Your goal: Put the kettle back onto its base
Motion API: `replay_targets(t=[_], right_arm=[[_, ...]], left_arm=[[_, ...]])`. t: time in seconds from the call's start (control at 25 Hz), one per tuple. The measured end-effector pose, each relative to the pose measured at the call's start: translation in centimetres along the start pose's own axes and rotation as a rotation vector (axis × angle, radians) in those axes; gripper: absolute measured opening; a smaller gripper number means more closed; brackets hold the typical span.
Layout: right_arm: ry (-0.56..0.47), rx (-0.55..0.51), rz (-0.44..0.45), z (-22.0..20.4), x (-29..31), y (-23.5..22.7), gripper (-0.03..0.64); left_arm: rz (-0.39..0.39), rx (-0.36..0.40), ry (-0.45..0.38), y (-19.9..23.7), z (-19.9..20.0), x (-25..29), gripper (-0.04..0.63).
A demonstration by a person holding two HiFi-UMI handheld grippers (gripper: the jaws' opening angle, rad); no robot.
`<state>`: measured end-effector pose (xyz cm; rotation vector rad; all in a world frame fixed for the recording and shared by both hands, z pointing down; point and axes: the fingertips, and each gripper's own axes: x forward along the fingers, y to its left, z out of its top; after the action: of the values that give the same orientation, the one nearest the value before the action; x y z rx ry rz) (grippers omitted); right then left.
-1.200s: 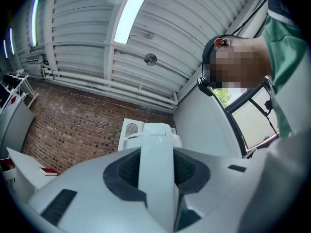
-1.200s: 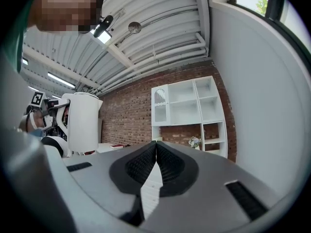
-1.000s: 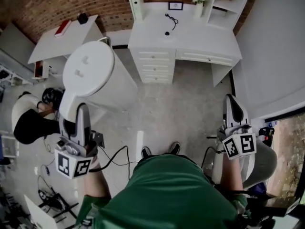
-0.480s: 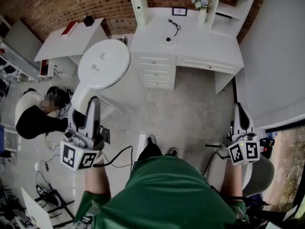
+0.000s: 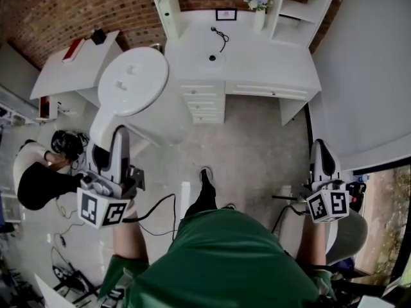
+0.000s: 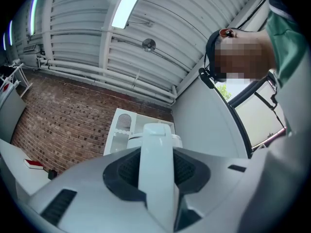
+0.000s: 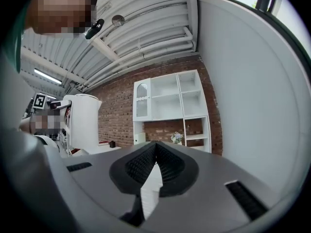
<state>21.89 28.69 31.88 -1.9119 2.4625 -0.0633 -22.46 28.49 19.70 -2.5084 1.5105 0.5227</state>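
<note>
A white kettle (image 5: 131, 82) hangs off the floor at the left of the head view, seen from above its lid. My left gripper (image 5: 119, 135) is shut on its white handle (image 6: 155, 169), which fills the gap between the black pads. The kettle's body (image 7: 82, 123) also shows at the left in the right gripper view. My right gripper (image 5: 322, 154) is shut with nothing in it and hangs at the right by the white wall. On the white desk (image 5: 257, 63) ahead lies a small dark round thing (image 5: 212, 58) with a cord; I cannot tell whether it is the base.
The desk carries a hutch with a flower vase (image 5: 255, 2) and a small frame (image 5: 226, 14). A low white table (image 5: 61, 69) at the left holds a red book (image 5: 74, 49). A person (image 5: 38, 181) crouches on the floor at the left. Cables (image 5: 160, 207) trail near my feet.
The person has stepped forward toward the desk, carrying the kettle and both grippers along. The left grip on the handle is unchanged and the right gripper stays shut.
</note>
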Motion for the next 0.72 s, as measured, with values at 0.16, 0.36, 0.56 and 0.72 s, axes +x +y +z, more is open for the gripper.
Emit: replay_targets(t=[0.16,0.36,0.56,0.72], right_arm=[[-0.005,0.003,-0.044,-0.1,4.1,-0.9,0.021],[0.003,0.003,-0.066,1.0,11.5,-0.5,0.021],[0.035,-0.009,-0.089,0.9,17.6,-0.2,0.021],[0.051,-0.024,-0.102,1.3,21.5,0.8,0.021]], left_arm=[[-0.034,0.002,-0.007,2.9,-1.9,4.1,0.133],[-0.075,-0.006,0.003,7.9,-4.1,11.1,0.134],[-0.105,-0.013,0.015,12.2,-6.8,16.3,0.135],[-0.109,-0.009,0.042,15.4,-9.0,19.2,0.135]])
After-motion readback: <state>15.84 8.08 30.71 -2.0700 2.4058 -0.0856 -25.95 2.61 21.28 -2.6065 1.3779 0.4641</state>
